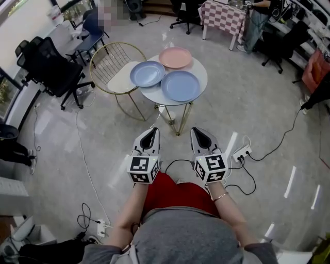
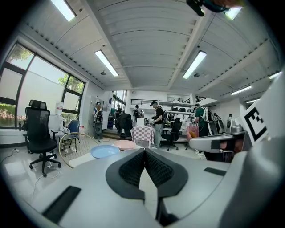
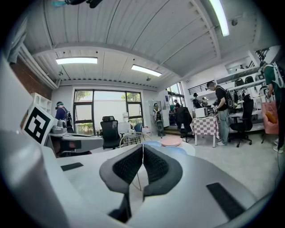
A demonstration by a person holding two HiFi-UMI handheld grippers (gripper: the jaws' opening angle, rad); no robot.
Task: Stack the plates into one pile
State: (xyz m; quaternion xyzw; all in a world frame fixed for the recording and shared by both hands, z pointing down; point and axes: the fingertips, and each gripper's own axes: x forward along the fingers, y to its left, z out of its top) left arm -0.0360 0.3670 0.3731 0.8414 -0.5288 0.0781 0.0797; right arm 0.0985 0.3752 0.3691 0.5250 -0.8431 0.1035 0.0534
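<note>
Three plates lie side by side on a small round white table: a pink plate at the back, a blue plate at the left, another blue plate at the front right. My left gripper and right gripper hang side by side well short of the table, near my body, both shut and empty. In the left gripper view, the left blue plate and the pink plate show far beyond the closed jaws. The right gripper view shows the pink plate beyond its closed tips.
A gold wire chair stands against the table's left side. Black office chairs stand at far left. A power strip and cables lie on the floor to my right. A checkered table and a person stand at the back.
</note>
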